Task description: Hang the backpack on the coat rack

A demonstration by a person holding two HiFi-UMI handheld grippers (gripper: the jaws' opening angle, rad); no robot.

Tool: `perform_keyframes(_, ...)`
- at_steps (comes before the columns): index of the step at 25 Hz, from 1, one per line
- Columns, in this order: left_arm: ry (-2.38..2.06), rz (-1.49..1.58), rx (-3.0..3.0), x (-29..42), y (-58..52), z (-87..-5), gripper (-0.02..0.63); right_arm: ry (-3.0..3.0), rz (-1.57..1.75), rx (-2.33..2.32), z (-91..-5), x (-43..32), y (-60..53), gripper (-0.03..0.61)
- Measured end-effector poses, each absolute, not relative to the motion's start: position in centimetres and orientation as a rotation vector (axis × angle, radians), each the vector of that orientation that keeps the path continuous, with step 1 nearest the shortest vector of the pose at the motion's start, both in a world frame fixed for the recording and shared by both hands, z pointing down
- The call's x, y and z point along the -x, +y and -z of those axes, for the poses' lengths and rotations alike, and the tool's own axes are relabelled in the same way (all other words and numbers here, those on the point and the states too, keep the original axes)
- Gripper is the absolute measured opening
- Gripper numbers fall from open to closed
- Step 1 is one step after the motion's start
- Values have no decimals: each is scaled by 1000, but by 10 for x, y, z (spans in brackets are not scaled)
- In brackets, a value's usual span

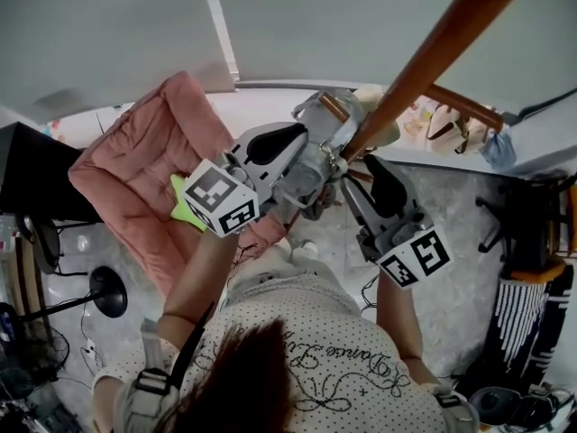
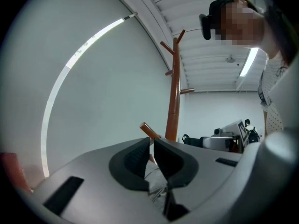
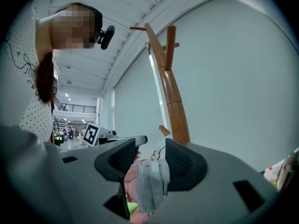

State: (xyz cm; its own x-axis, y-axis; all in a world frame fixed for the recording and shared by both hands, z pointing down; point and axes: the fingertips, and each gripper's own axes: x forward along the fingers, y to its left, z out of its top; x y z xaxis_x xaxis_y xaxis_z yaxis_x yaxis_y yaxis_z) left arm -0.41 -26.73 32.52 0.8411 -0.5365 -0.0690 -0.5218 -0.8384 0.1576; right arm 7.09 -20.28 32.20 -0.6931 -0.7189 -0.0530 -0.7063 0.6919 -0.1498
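In the head view the grey backpack [image 1: 315, 120] hangs between both grippers, right against the brown wooden coat rack [image 1: 433, 52]. My left gripper [image 1: 317, 165] grips it from the left and is shut on a thin fold of its grey fabric [image 2: 154, 176]. My right gripper [image 1: 350, 177] comes in from the right and is shut on a folded grey strap [image 3: 149, 185] with a small metal ring. Both gripper views show the coat rack's pole [image 2: 174, 101] [image 3: 175, 106] just beyond the jaws, with a short peg [image 2: 148, 129] close behind the left gripper [image 2: 152, 146]. The right gripper [image 3: 152, 160] points level.
A pink padded chair [image 1: 144, 161] with a yellow-green item [image 1: 185, 206] stands at the left beside a black desk [image 1: 27, 174]. A round black stand base [image 1: 108, 291] sits on the floor. Bags [image 1: 442, 120] hang beyond a rack peg [image 1: 464, 106]. The wall is close behind.
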Motion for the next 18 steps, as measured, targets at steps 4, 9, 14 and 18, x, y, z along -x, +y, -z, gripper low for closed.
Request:
perform_keyframes(4,-960,226,-2868,15,-268,-313,20,2790,101,1219,-317,-76,-203,187)
perform_keyframes(9,-1081,227,-2860,30,-264,-305,10,2778,62,1241,-310,-79,-202,156)
perform_keyframes(14,-1208,263,-2839,47,-256,-300,5,2772,22,1287,-306,-86,-201,121)
perform_keyframes(18,-1210,293,-2792,56,-252,-296,5,2720,39,1373,-306,-101,-210,47)
